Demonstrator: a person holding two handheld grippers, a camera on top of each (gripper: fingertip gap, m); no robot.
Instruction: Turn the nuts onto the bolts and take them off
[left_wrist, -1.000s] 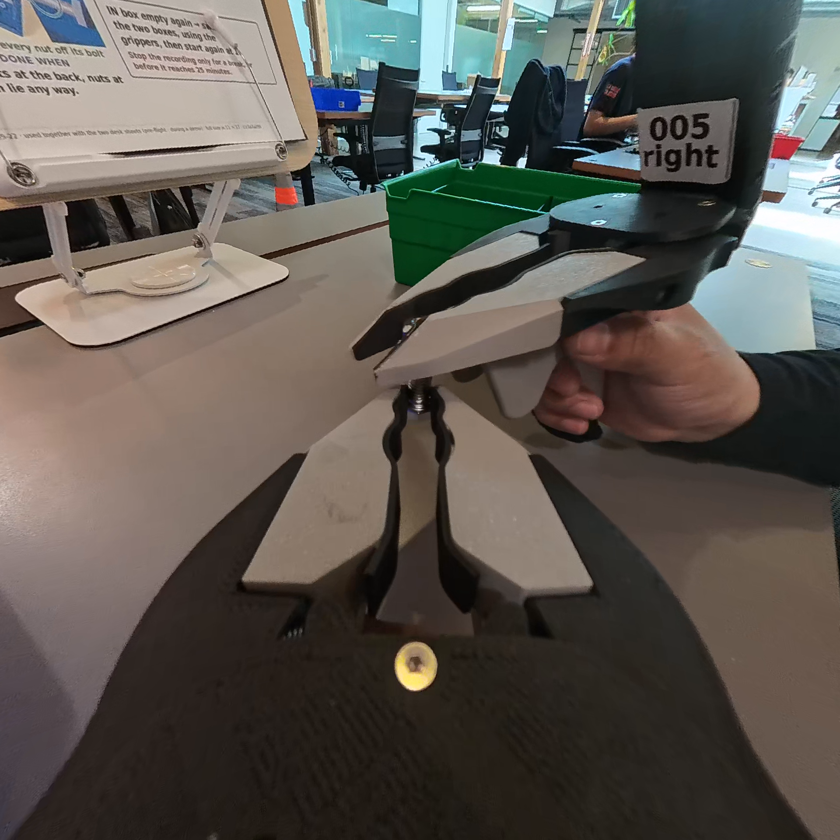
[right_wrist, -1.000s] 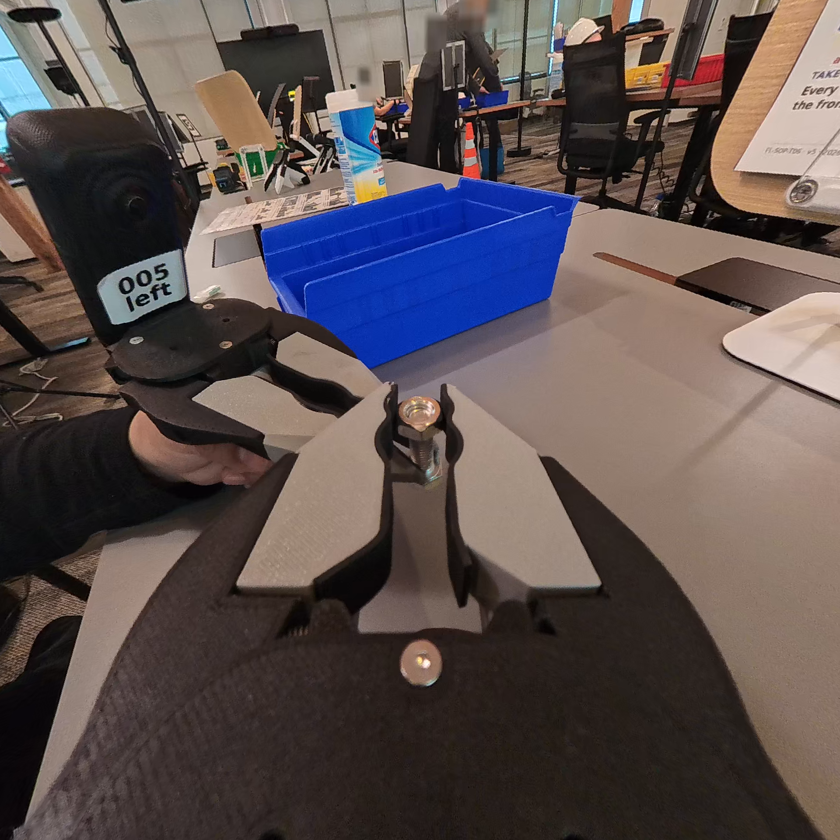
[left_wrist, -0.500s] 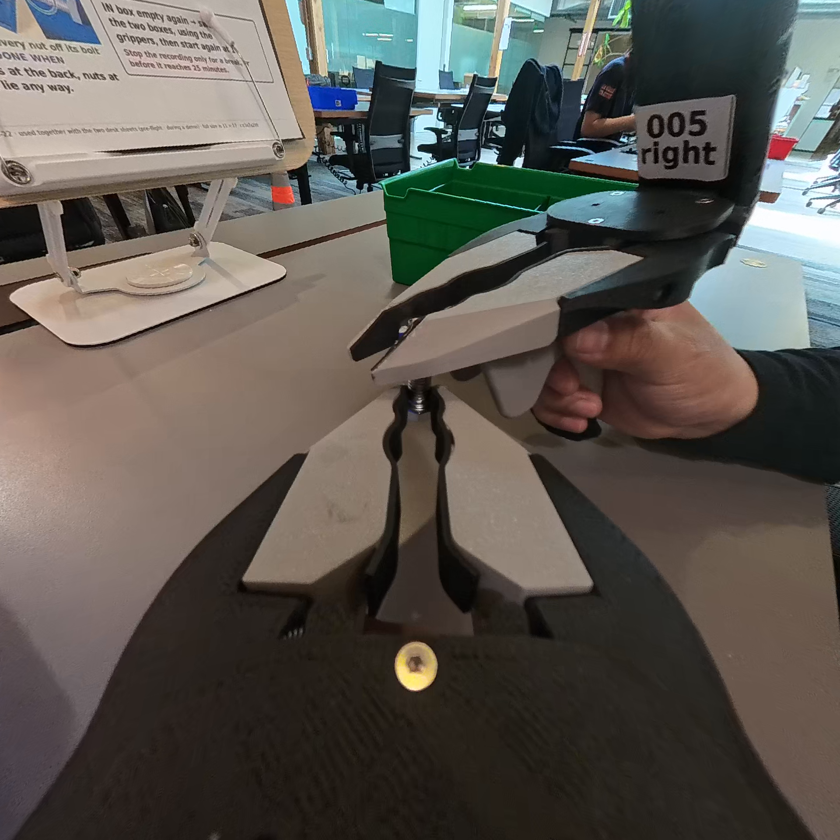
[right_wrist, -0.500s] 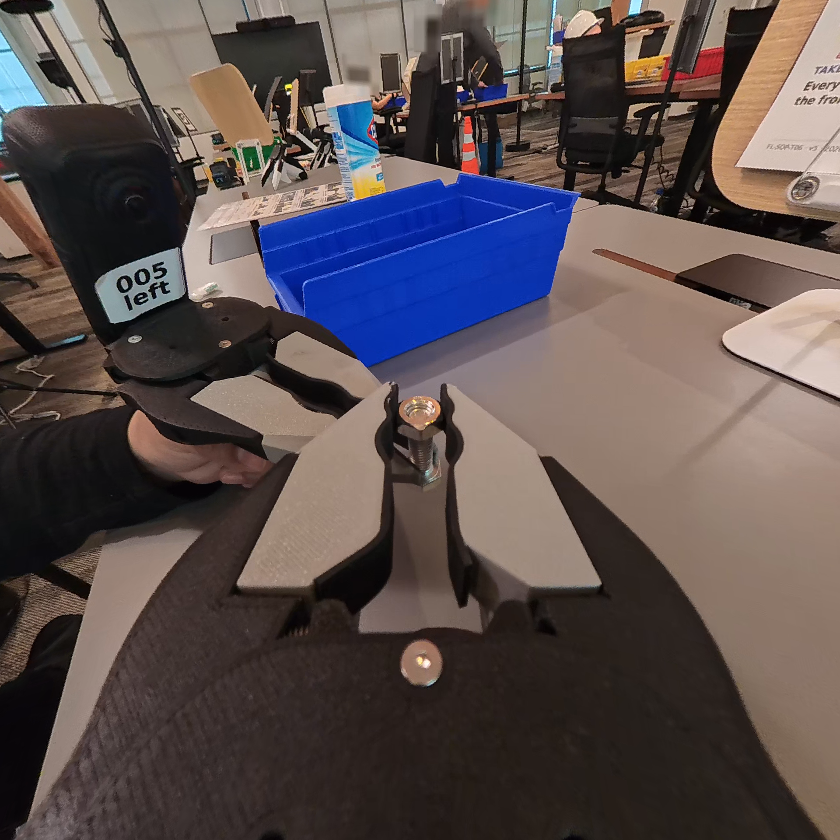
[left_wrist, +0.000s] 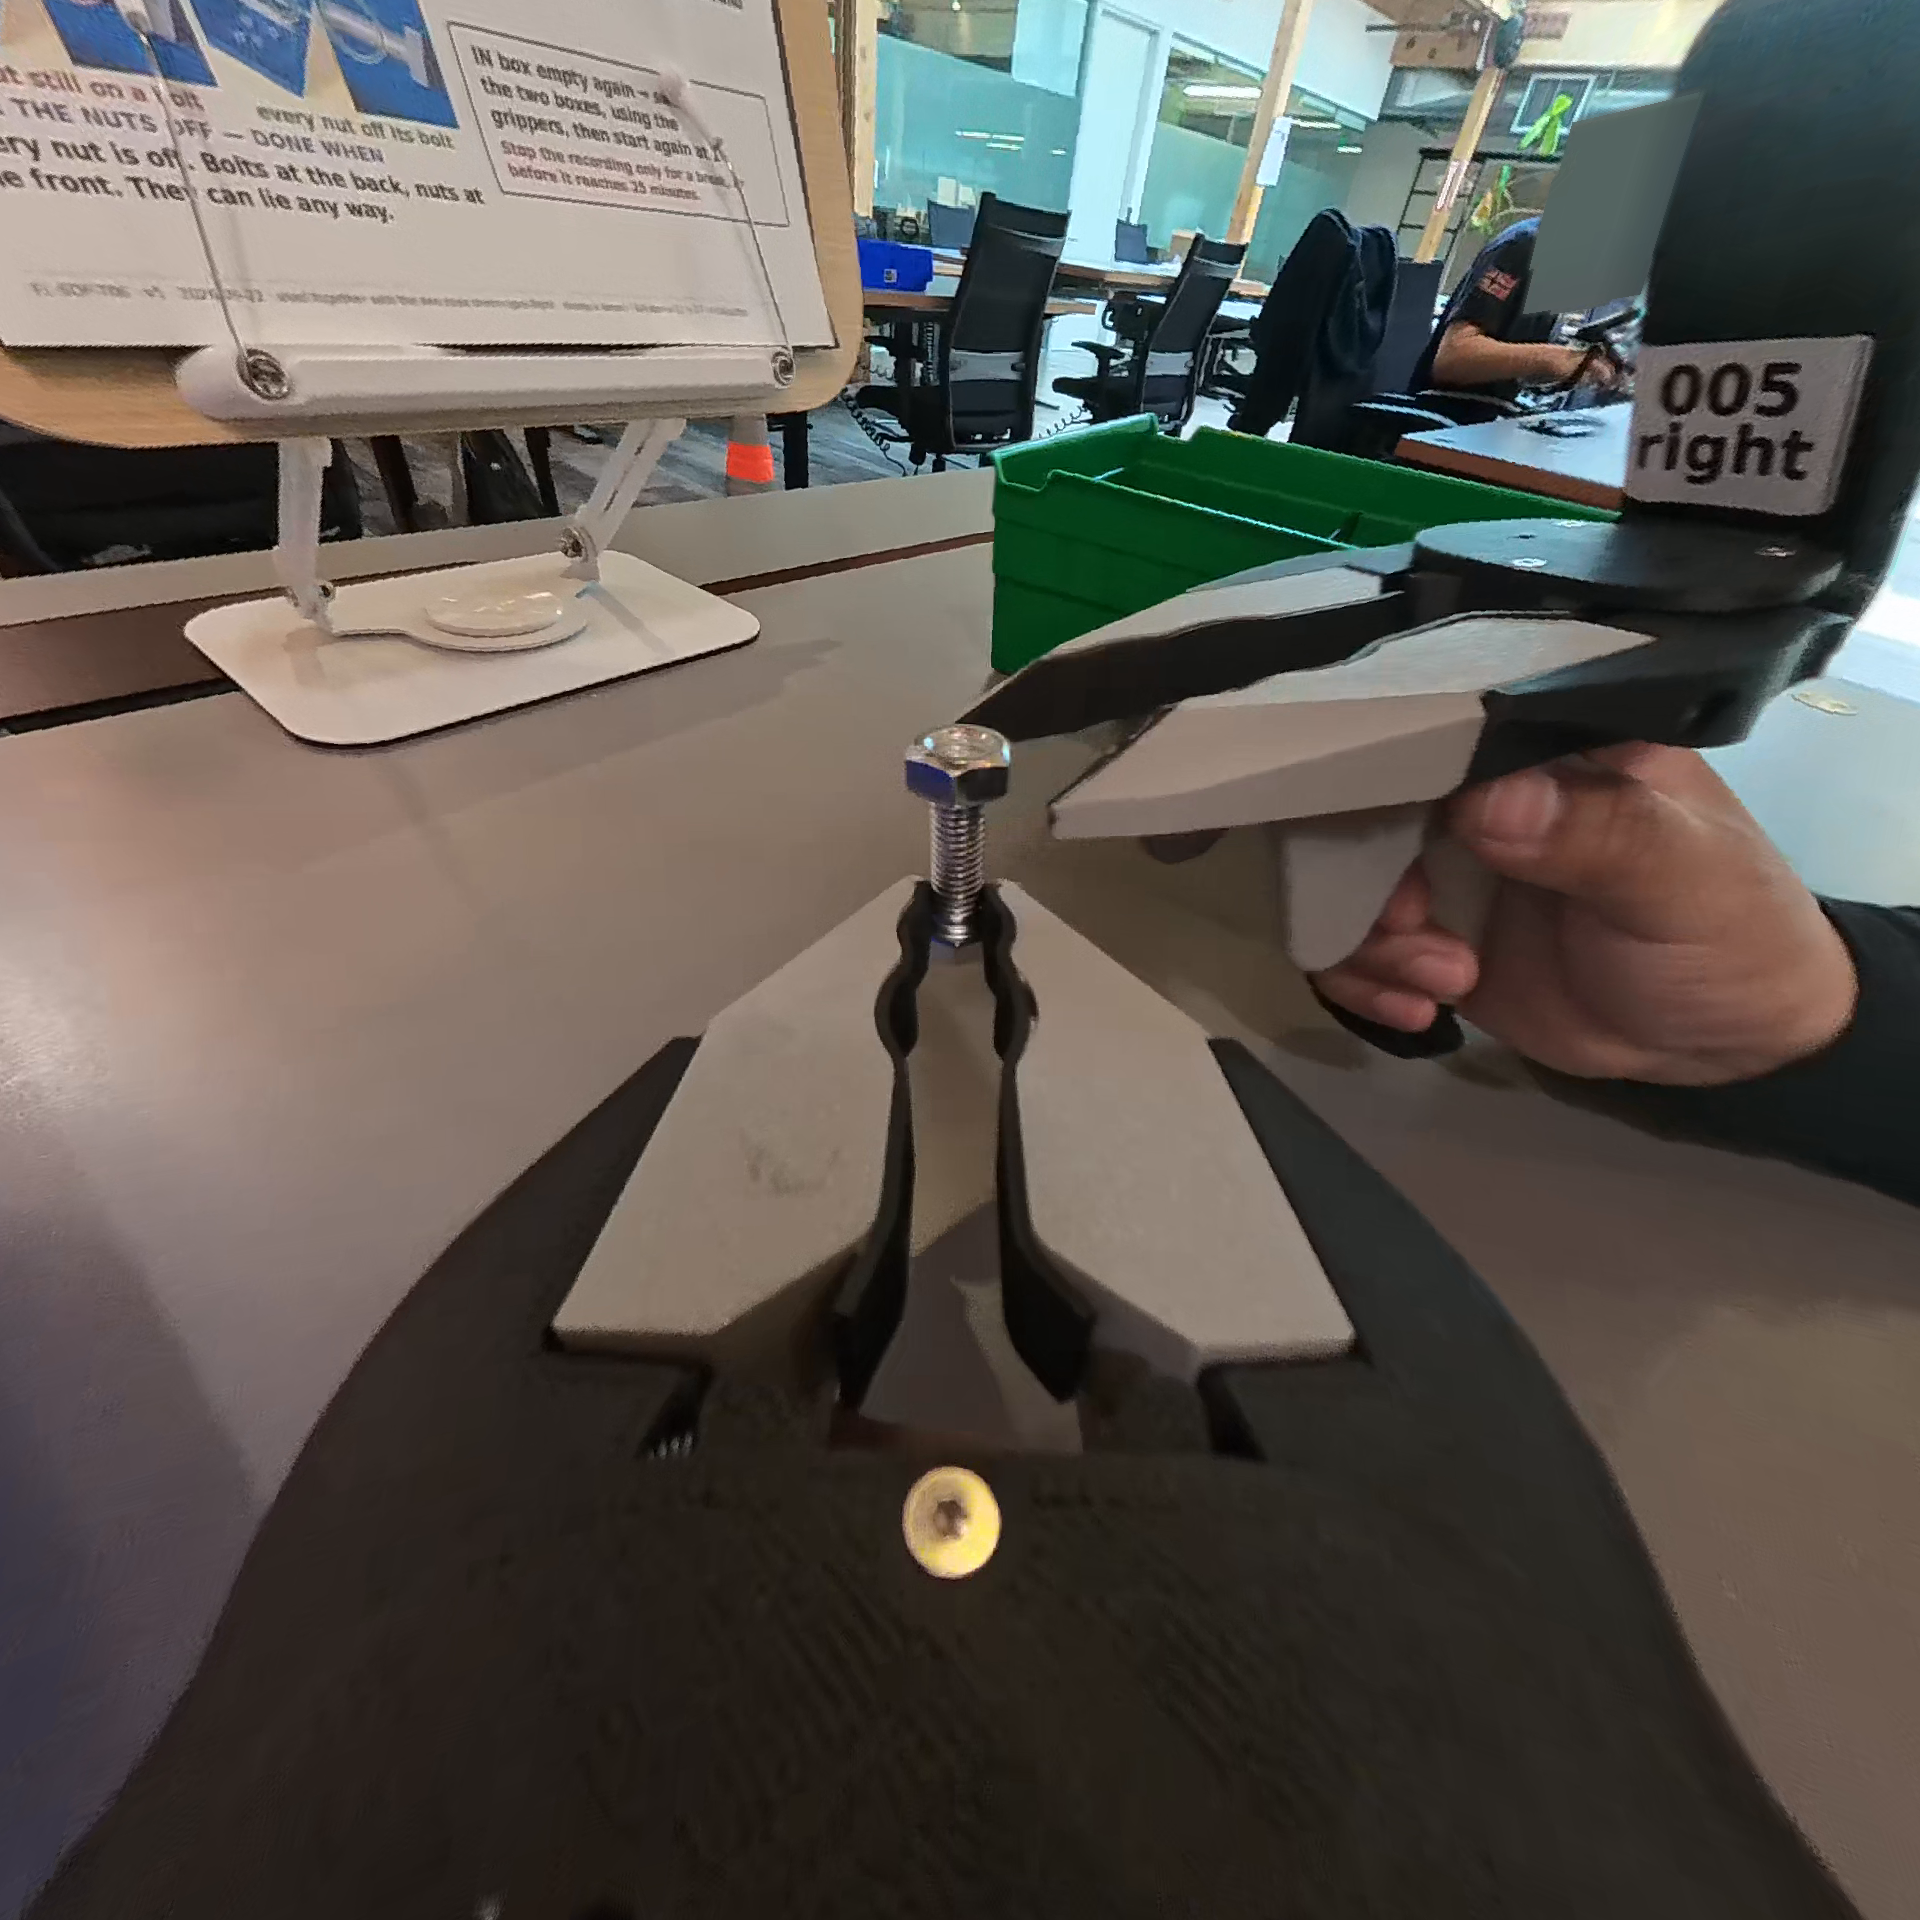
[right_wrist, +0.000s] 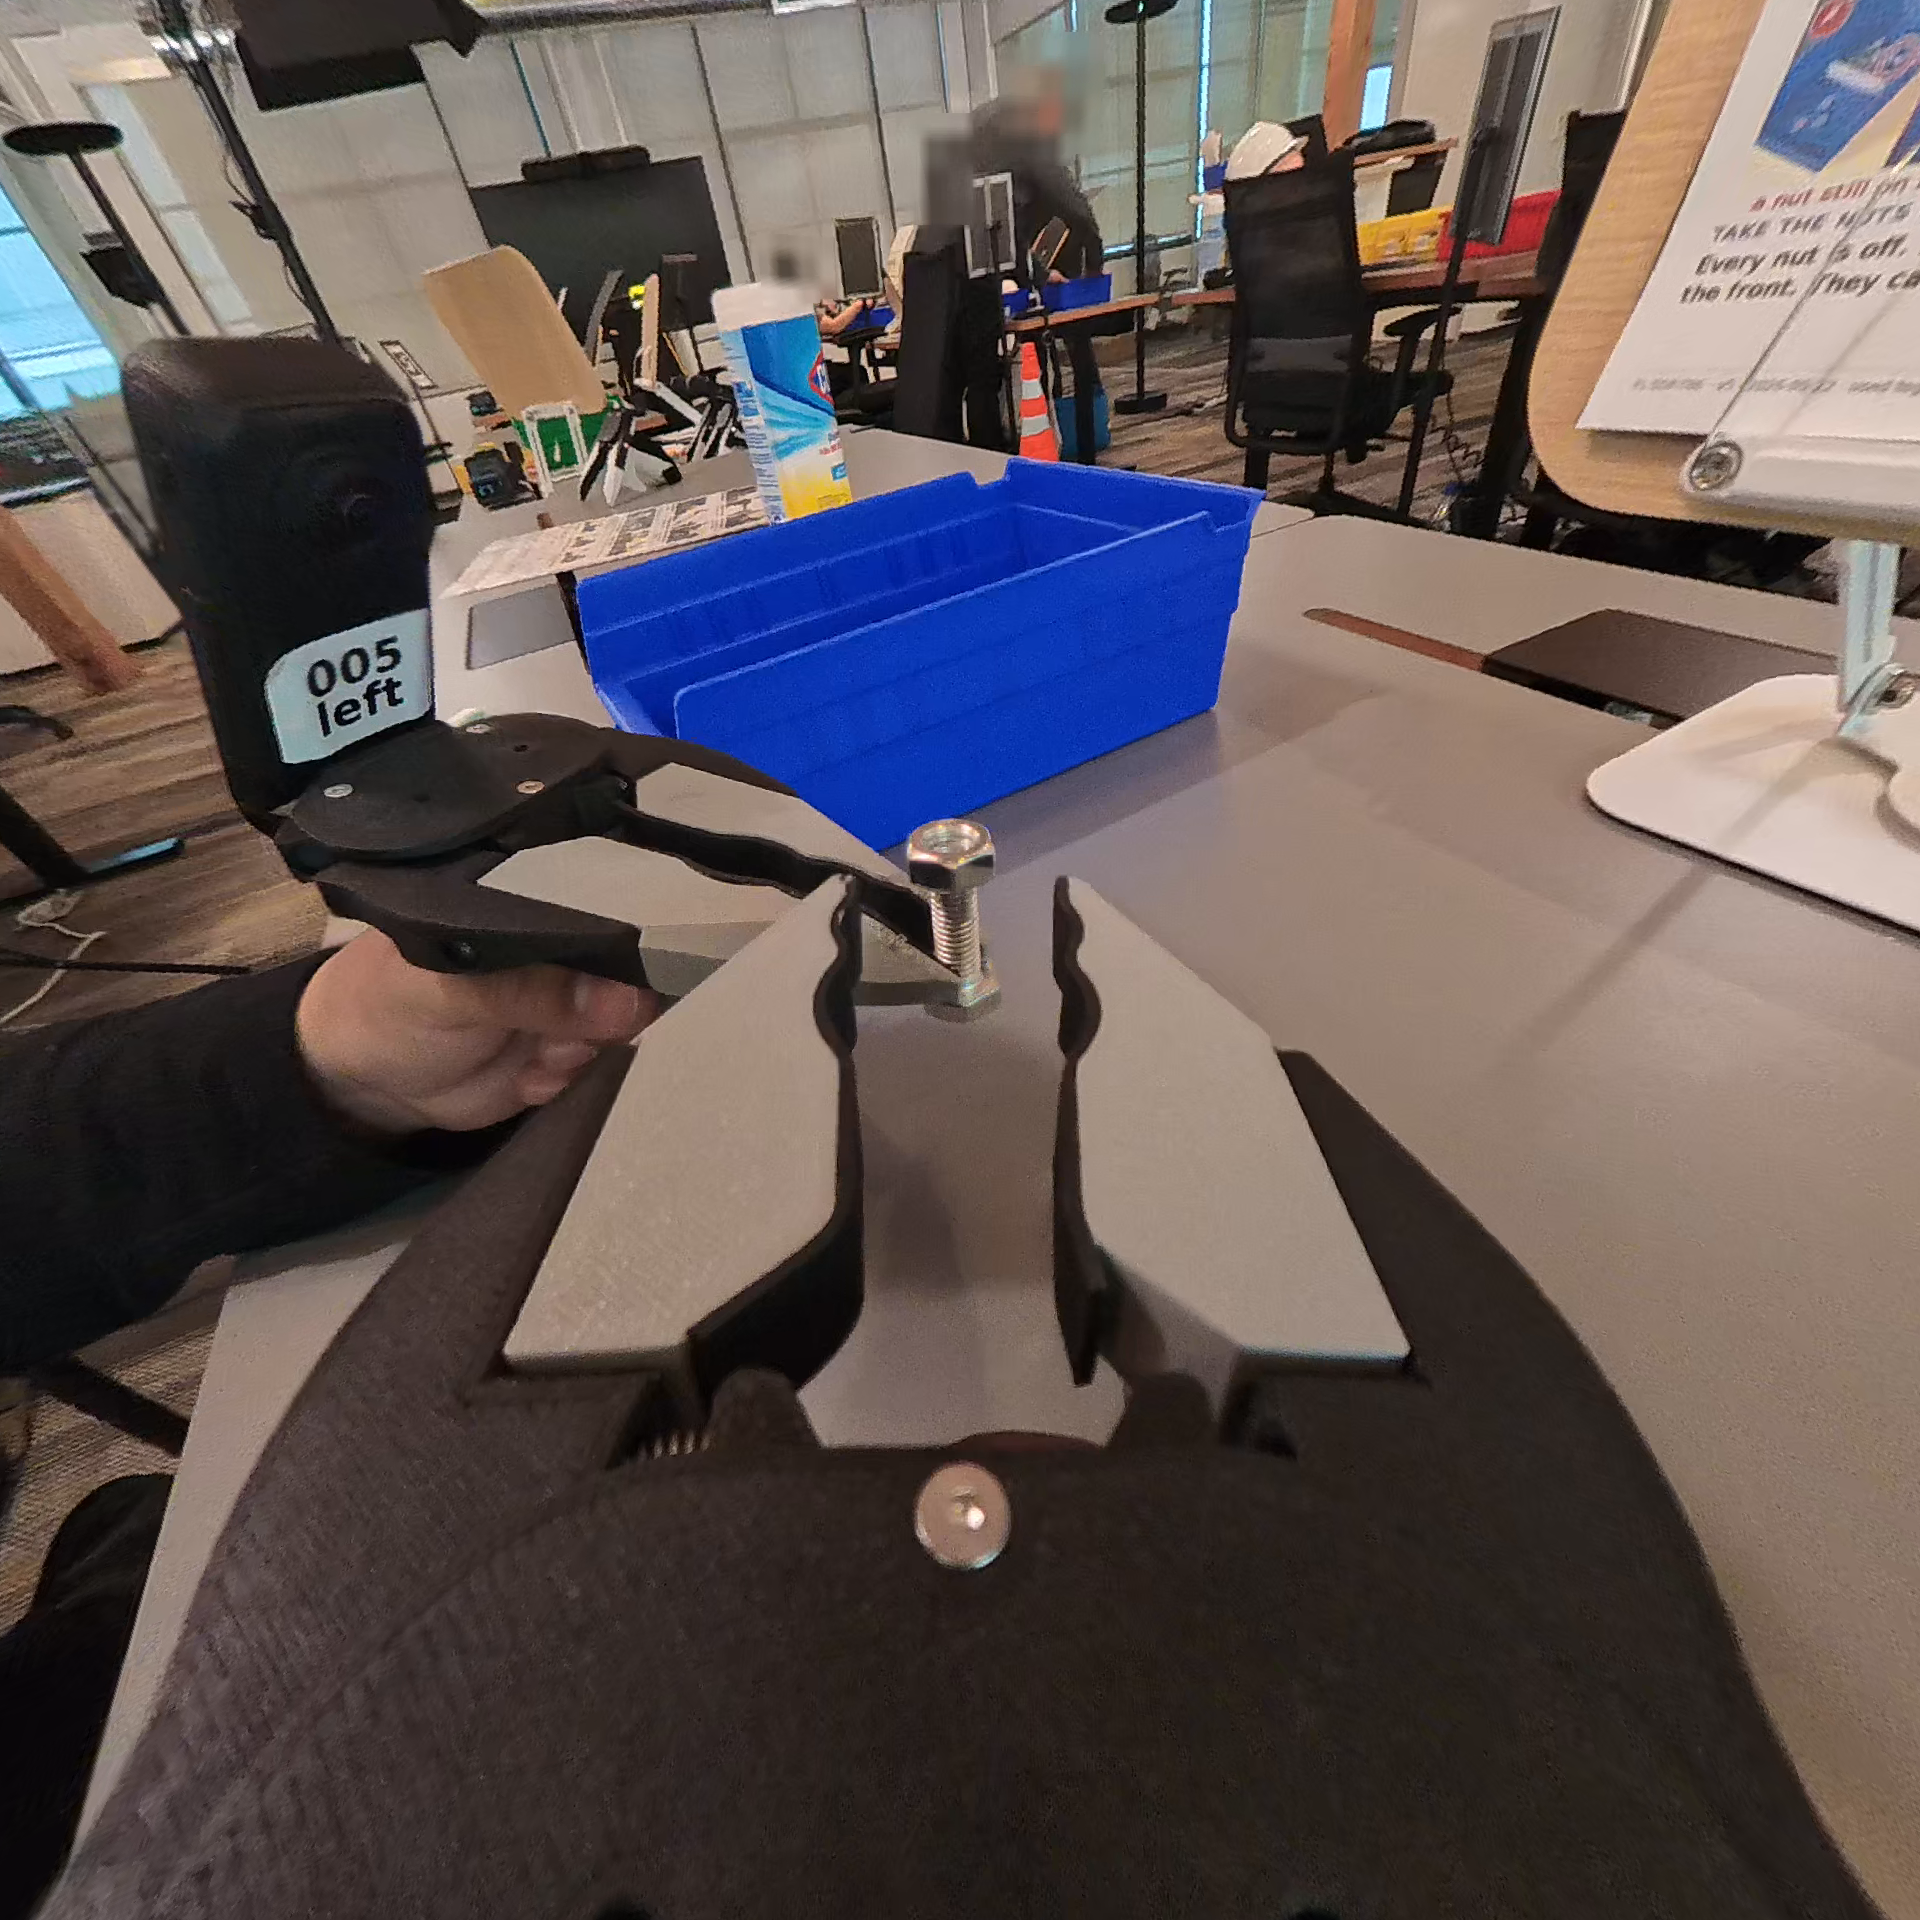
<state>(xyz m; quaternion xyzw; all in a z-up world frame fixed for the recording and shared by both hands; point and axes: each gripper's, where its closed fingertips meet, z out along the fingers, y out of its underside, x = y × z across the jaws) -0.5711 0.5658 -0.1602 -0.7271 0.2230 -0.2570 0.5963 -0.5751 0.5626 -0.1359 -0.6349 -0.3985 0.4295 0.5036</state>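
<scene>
A steel bolt (left_wrist: 954, 852) stands upright over the grey table with a hex nut (left_wrist: 957, 764) at the top of its thread. My left gripper (left_wrist: 956, 914) is shut on the bolt's lower end. In the right wrist view the bolt (right_wrist: 954, 935) and nut (right_wrist: 950, 847) show just ahead of my right gripper (right_wrist: 954, 909). It is open, its fingers either side of the bolt and not touching it. The left gripper (right_wrist: 925, 961) grips the bolt head from the left. In the left wrist view the right gripper (left_wrist: 1013, 774) sits just right of the nut.
A green bin (left_wrist: 1091, 561) stands behind the right gripper. A blue bin (right_wrist: 935, 665) stands behind the left gripper, with a wipes canister (right_wrist: 784, 416) beyond it. A white document stand (left_wrist: 468, 644) holding a sheet is at the back of the table. My two grippers' fingertips are within a few centimetres of each other.
My right gripper was shut on the nut; it has opened and drawn back, leaving the nut on the bolt. The left gripper still holds the bolt.
</scene>
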